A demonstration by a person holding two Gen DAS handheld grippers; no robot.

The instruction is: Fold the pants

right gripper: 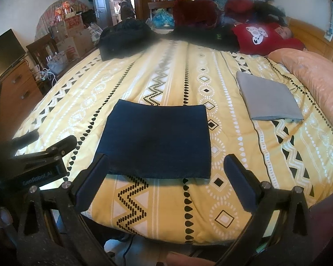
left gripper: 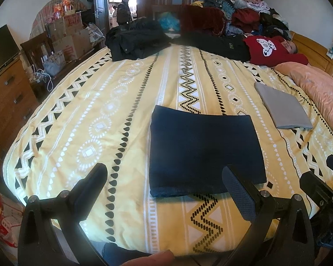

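Note:
Dark navy pants (left gripper: 202,150) lie folded into a flat rectangle on the yellow patterned bedspread (left gripper: 100,115), near the bed's front edge. The same folded pants (right gripper: 157,139) fill the middle of the right wrist view. My left gripper (left gripper: 164,177) hovers open just short of the pants' near edge, nothing between its fingers. My right gripper (right gripper: 166,166) is also open and empty, its fingers straddling the pants' near edge from above. The other gripper's body (right gripper: 40,159) shows at the left of the right wrist view.
A folded grey garment (left gripper: 282,106) lies to the right beside a pink pillow (left gripper: 322,95). Black clothes (left gripper: 135,40) and a heap of garments (left gripper: 239,15) sit at the far side, where a person in a red top (left gripper: 270,48) lies. A dresser (left gripper: 8,102) and boxes (left gripper: 71,37) stand left.

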